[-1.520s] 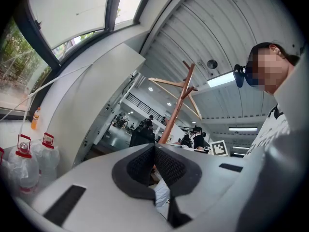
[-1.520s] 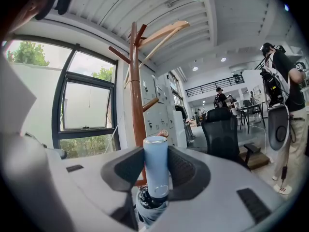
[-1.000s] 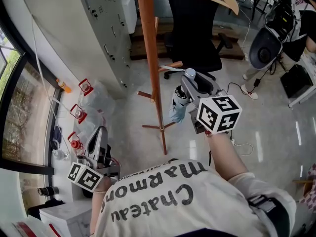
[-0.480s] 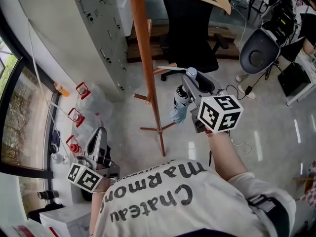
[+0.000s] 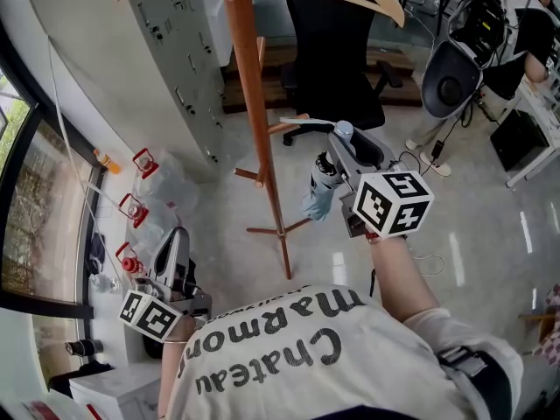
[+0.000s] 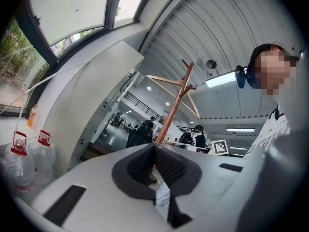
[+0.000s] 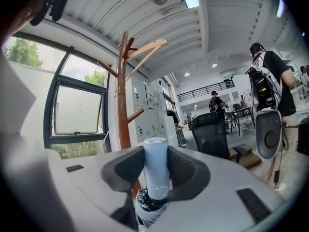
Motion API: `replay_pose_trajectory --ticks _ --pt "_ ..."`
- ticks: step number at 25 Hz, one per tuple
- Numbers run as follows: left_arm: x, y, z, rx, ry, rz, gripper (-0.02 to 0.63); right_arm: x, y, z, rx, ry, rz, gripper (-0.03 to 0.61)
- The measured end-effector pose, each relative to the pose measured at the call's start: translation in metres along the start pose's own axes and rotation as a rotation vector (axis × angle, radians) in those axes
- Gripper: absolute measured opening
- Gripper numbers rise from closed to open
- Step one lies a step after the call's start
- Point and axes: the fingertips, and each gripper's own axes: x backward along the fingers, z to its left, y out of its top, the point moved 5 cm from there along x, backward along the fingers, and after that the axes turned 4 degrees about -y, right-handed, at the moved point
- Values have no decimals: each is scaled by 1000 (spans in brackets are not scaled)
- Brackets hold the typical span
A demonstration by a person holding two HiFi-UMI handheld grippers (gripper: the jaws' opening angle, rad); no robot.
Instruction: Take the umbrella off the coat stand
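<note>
My left gripper (image 6: pixel 155 163) hangs low at the near left, jaws together on nothing. The stand (image 5: pixel 254 103) rises mid-scene. Just right of it, apart from the post, the umbrella (image 5: pixel 319 186) hangs from my right gripper (image 7: pixel 156 170), which is clamped on its handle. I judge the lift-off nearly done; next I should carry it clear of the pegs.

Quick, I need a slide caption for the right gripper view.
Right tongs clamped on the pale-blue umbrella handle, with the wooden coat stand just beyond.
</note>
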Motion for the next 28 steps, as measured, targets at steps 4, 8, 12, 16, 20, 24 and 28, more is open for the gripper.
replay_pose_trajectory --ticks 4,8,12,16,20,24,28 --pt "-2 0 -1 0 2 -3 23 1 1 -5 -2 -9 -5 160" --pt "-1 -1 -2 0 3 -4 23 3 3 -7 -1 -16 -11 160" --pt "-2 -2 0 3 1 -2 23 4 4 -9 -5 -22 -17 160" --pt "-5 -3 0 8 -8 2 23 7 5 -12 -5 -33 -18 160" --pt "-8 -3 0 10 -12 7 23 9 7 -15 -4 -41 -21 160" --pt "-12 -5 -1 12 -22 13 23 14 8 -21 -10 -51 -29 160" --pt "-17 -7 -3 10 -40 20 23 18 8 -24 -11 -61 -35 160"
